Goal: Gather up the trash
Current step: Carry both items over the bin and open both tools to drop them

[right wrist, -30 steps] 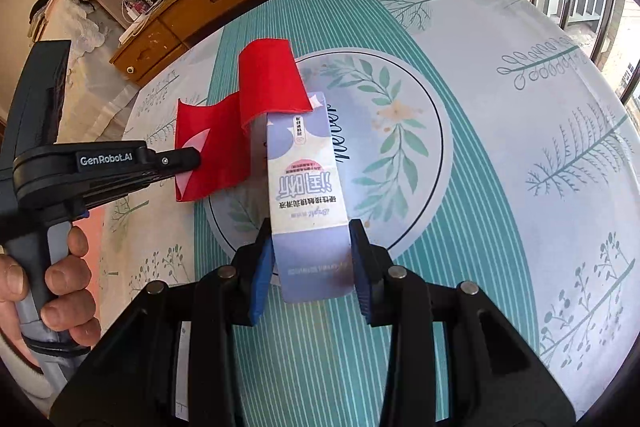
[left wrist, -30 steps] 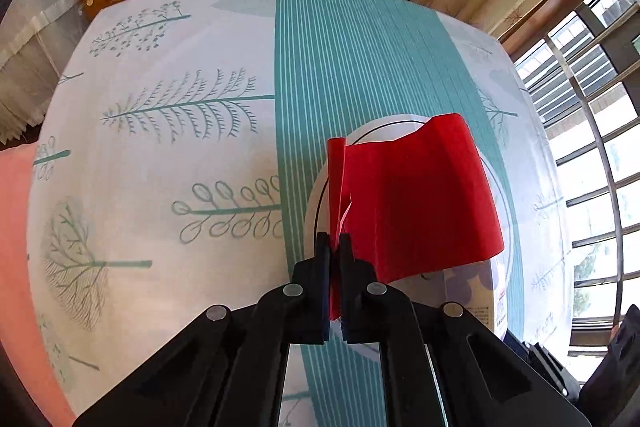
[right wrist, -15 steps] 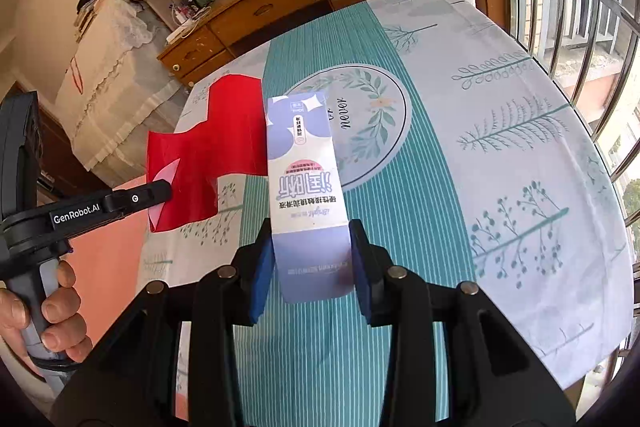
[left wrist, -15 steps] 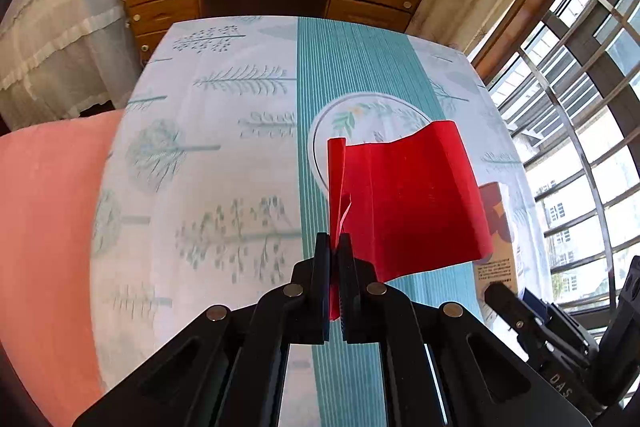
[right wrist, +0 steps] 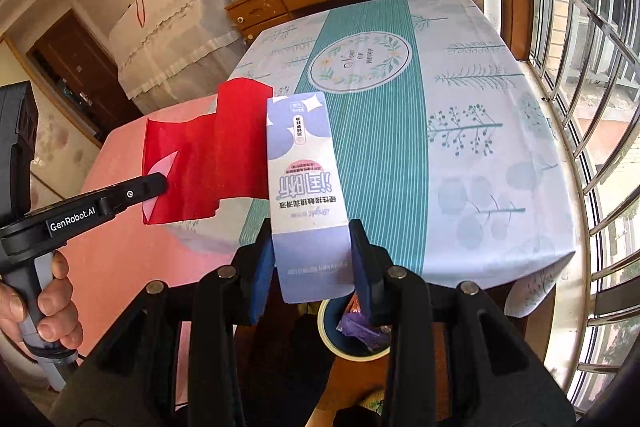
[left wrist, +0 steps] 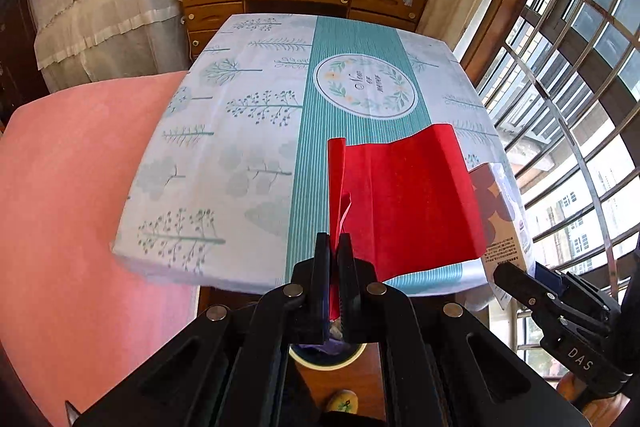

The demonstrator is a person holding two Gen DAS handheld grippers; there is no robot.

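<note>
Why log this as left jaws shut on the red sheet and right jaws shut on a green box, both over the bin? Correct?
Wrong on colour only: in the right wrist view the right gripper holds a lilac-and-white box, not green. The left gripper clamps the red sheet; the bin sits below.

Table (right wrist: 460,187) under a cloth (left wrist: 240,155) printed with pale trees, a teal striped band and a central wreath medallion (left wrist: 366,87). Beyond the table's near edge, on the wooden floor (right wrist: 352,379), stands a round bin (right wrist: 356,339) holding purple scraps.
</note>
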